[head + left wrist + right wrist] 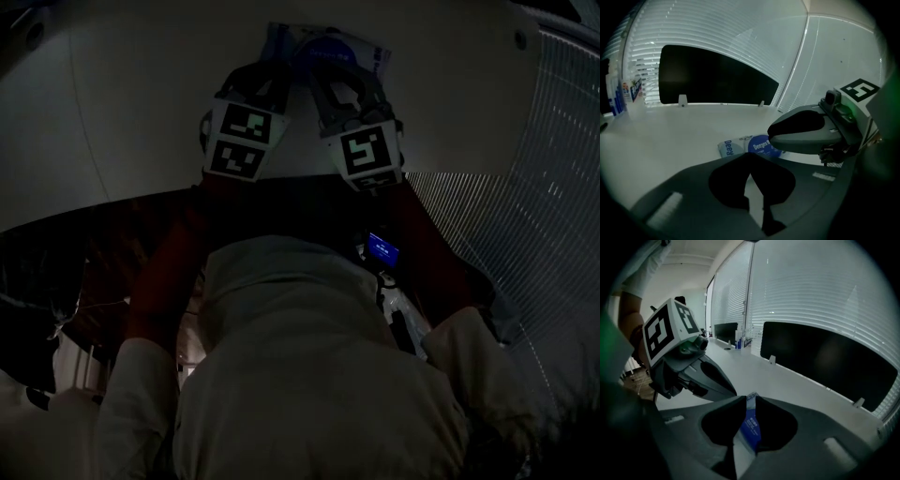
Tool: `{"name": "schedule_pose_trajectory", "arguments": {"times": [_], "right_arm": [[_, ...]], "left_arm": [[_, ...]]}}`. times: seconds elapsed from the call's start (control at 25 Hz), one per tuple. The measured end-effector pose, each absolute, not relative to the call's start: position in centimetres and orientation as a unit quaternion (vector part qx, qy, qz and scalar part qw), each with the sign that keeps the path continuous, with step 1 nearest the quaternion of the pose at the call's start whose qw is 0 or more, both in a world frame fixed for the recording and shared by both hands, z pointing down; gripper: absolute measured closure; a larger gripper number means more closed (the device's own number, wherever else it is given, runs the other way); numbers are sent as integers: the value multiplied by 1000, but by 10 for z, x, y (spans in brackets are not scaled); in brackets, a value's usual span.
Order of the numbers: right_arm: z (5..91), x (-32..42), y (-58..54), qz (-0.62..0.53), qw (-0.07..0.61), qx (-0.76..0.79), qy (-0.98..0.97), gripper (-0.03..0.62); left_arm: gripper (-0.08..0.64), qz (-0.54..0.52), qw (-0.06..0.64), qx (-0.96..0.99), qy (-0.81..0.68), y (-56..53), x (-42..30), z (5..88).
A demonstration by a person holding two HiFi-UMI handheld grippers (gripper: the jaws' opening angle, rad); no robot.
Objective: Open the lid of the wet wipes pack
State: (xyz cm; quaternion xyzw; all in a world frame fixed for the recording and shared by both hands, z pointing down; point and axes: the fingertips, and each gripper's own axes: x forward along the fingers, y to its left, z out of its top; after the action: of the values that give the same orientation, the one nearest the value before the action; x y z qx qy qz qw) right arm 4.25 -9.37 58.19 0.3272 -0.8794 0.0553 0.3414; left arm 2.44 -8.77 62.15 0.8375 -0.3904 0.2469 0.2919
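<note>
The wet wipes pack (323, 47) lies flat on the white table (141, 103); it is pale blue with a round dark-blue lid (761, 145). Both grippers hang side by side just in front of it, pointing down at it. My left gripper (749, 157) has its black pads meeting at the tips, with nothing between them, and the pack (733, 147) shows just beyond. My right gripper (749, 404) stands open by a narrow gap, through which the pack (751, 425) shows. No pad touches the pack. In the head view the left gripper (272, 70) and right gripper (333, 80) cover the pack's near edge.
The room is dim. A dark low panel (717, 77) stands along the table's far edge in front of window blinds (717, 33). Several bottles (623, 93) stand at the far left of the table. The table's near edge (112, 202) curves just in front of the person's body.
</note>
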Motion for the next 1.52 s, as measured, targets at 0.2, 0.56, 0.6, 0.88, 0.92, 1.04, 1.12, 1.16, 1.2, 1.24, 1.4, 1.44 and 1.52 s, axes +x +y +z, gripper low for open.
{"name": "schedule_pose_trajectory", "arguments": {"times": [0.2,0.56,0.6,0.88,0.92,1.04,1.12,1.16,1.2,1.24,1.4,1.44,1.52], "right_arm": [[607,41,-85,37,386,292,-874,521],[655,47,-71,-34,469,240,-849,440],[658,47,-71,-39,470,240,-848,440],[664,50,-72,-53,484,227,-843,448],[664,49,-73,-51,484,224,-844,452],[665,47,-75,-47,486,215,-846,462],[667,46,-75,-49,492,206,-844,466],[667,46,-75,-47,494,202,-844,472],[667,46,-75,-42,495,199,-845,480],[667,46,-75,-36,497,195,-845,489],[667,46,-74,-19,503,178,-846,496],[668,46,-75,-20,504,175,-845,497],[668,46,-75,-24,507,171,-845,495]], "left_arm": [[557,272,303,829,-384,-90,21,646],[557,305,310,824,-363,-85,28,671],[557,308,310,824,-362,-85,28,672],[557,321,304,825,-352,-83,31,676],[557,322,305,825,-351,-82,31,676],[557,327,303,825,-348,-83,30,676],[557,329,300,825,-347,-83,30,676],[557,330,299,826,-345,-83,30,676],[557,332,298,827,-343,-83,31,676],[557,336,297,827,-340,-82,31,676],[557,349,286,827,-333,-81,30,677],[557,351,284,829,-330,-81,31,678],[557,356,279,830,-326,-81,32,678]]}}
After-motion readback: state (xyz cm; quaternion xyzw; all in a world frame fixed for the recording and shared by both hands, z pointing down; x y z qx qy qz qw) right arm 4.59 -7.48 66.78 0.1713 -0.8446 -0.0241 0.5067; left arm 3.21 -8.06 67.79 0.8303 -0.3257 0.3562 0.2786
